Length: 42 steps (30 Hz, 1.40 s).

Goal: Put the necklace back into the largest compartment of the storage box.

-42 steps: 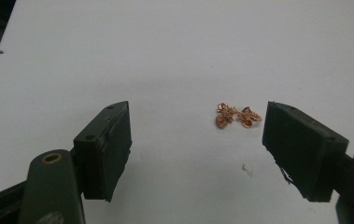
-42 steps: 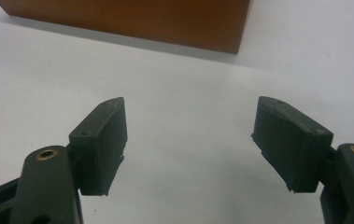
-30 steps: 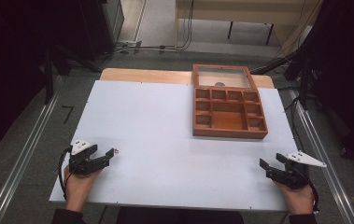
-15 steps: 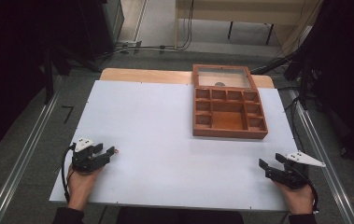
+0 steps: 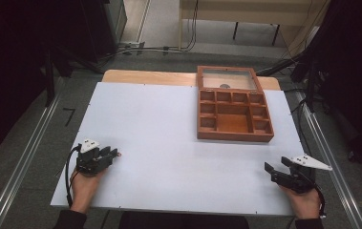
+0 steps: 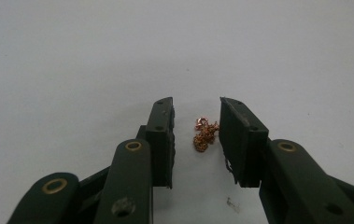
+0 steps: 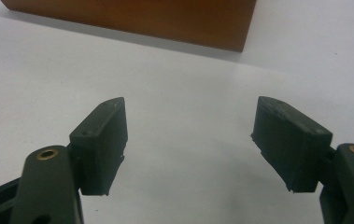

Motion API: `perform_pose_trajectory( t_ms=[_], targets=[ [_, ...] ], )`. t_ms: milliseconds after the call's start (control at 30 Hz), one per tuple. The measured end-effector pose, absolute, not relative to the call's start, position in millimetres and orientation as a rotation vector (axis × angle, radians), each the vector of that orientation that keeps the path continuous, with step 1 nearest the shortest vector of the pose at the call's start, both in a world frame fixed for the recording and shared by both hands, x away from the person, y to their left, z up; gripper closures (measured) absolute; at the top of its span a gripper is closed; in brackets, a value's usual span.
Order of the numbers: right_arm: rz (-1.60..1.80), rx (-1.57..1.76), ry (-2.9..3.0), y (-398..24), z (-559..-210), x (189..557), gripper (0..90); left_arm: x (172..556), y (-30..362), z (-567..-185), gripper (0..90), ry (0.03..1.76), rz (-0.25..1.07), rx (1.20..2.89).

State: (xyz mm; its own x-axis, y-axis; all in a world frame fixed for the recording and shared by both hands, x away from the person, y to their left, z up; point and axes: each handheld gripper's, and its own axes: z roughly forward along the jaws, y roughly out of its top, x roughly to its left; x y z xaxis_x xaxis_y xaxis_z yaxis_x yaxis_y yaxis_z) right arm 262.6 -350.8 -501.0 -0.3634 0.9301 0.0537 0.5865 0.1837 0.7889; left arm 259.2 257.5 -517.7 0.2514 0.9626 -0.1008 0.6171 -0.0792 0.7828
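- Copper-coloured chain [image 6: 204,134]: small crumpled heap on the white table [image 5: 169,138], near the front left corner, lying between the jaws of the left tool [image 6: 196,122].
- Left tool [image 5: 106,155]: jaws have just been closing, partly open; chain sits close against one pad [image 6: 230,135], gap at the other; not gripped.
- Right tool [image 5: 273,172]: near the front right corner, jaws wide apart, holding nothing.
- Wooden compartment box [image 5: 233,110]: far right part of the table, lid raised, well apart from both tools.
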Motion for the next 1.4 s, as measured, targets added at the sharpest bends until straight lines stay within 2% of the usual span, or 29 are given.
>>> perform_pose_trajectory(
  t_ms=[100, 200, 300, 333, 467, 600, 1400],
  targets=[
    [1.035, 1.421, 2.024, -351, -501, 262, 24.8, 259, 256, -518, 68.5, 1.444, 0.617, 1.814],
    [1.032, 1.418, 2.027, -351, -501, 263, 24.9, 259, 255, -518, 76.2, 1.441, 0.633, 1.829],
    [1.032, 1.417, 2.027, -351, -501, 263, 24.9, 258, 254, -517, 78.6, 1.435, 0.635, 1.839],
    [1.031, 1.418, 2.026, -351, -501, 263, 24.9, 258, 254, -517, 83.3, 1.433, 0.632, 1.841],
    [1.031, 1.418, 2.026, -351, -501, 263, 25.0, 258, 254, -517, 86.5, 1.429, 0.607, 1.840],
    [1.032, 1.418, 2.026, -351, -501, 263, 25.0, 259, 258, -516, 87.0, 1.424, 0.536, 1.807],
    [1.034, 1.423, 2.021, -352, -502, 262, 25.0, 248, 248, -487, 87.0, 1.311, 0.543, 1.726]
  ],
)
